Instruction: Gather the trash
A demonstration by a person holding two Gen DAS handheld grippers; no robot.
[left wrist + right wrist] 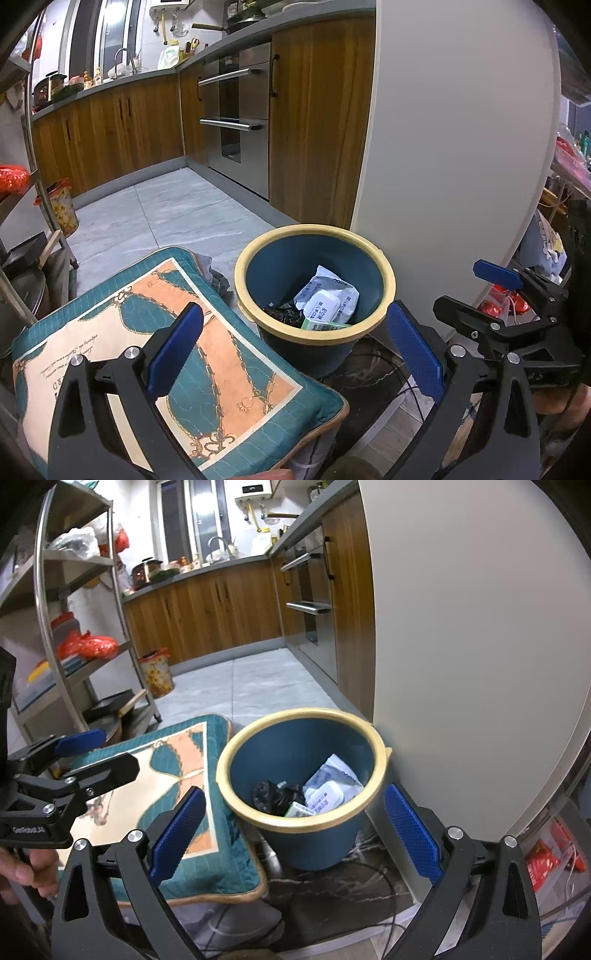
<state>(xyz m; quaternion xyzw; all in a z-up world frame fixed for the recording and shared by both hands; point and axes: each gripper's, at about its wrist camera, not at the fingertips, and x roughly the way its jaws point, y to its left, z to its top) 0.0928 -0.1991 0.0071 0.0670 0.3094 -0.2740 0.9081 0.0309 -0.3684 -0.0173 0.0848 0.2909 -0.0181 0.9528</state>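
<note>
While both sets of jaws stand wide apart holding nothing, the left gripper and right gripper face the bin at twelve o'clock, with a wipes packet inside and a cushion at nine o'clock.

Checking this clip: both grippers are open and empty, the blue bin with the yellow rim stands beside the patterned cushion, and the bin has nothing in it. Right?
Not quite: the bin is not empty. The right wrist view shows a white wipes pack, a black bag and a small green box inside. The rest holds: left gripper and right gripper open and empty, cushion beside the bin.
</note>
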